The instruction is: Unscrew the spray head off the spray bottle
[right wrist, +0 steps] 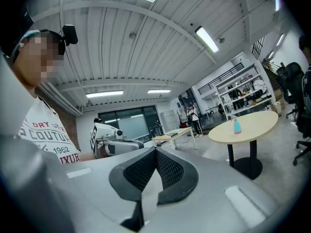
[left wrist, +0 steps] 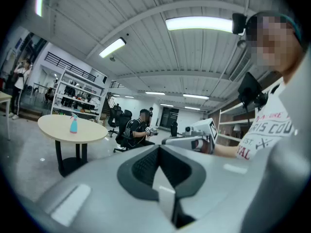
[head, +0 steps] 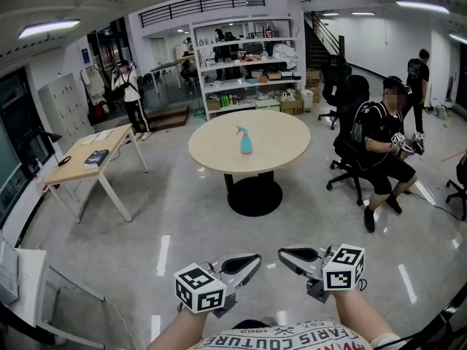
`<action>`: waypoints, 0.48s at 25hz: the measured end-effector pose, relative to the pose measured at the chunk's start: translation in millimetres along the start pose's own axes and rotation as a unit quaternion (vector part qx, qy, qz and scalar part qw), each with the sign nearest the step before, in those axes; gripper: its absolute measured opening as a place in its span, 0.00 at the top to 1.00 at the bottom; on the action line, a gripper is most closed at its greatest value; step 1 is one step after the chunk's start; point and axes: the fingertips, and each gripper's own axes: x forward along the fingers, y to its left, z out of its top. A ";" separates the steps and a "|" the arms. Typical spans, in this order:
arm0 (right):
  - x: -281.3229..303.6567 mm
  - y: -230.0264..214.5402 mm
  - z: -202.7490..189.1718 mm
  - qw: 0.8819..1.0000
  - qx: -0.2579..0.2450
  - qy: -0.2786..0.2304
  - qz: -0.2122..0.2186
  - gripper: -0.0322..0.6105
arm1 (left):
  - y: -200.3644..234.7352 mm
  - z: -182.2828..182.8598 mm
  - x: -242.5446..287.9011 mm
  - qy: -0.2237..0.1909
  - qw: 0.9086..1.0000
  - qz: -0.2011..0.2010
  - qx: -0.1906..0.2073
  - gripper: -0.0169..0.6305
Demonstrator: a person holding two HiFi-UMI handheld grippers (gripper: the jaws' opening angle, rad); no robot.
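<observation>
A small blue spray bottle (head: 246,141) with a spray head stands upright near the middle of a round beige table (head: 219,152), far ahead of me. It also shows small in the left gripper view as the bottle (left wrist: 73,124) and in the right gripper view as the bottle (right wrist: 236,125). My left gripper (head: 255,259) and right gripper (head: 283,253) are held low in front of my body, tips pointing toward each other, both shut and empty, well short of the table.
A seated person in black (head: 383,141) holds grippers on an office chair right of the table. A rectangular desk (head: 91,155) stands at left, shelving (head: 248,64) at the back, other people standing beyond. Glossy floor lies between me and the table.
</observation>
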 end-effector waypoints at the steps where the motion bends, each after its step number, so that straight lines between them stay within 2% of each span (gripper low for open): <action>1: 6.8 -10.0 -1.1 1.000 -0.001 0.000 -0.002 0.95 | 12.3 -1.2 4.7 -0.002 1.000 -0.002 -0.002 0.97; 6: 50.6 -73.7 -35.6 0.999 -0.024 0.025 -0.022 0.95 | 88.4 -17.8 28.6 -0.021 1.000 0.000 0.003 0.97; 9: 83.3 -130.0 -53.5 0.999 0.009 0.028 -0.031 0.95 | 151.3 -35.9 47.0 -0.014 0.999 0.001 -0.041 0.97; 12: 133.8 -193.4 -33.4 0.999 0.028 0.027 -0.027 0.95 | 228.6 -28.3 66.0 0.006 0.998 0.007 -0.056 0.97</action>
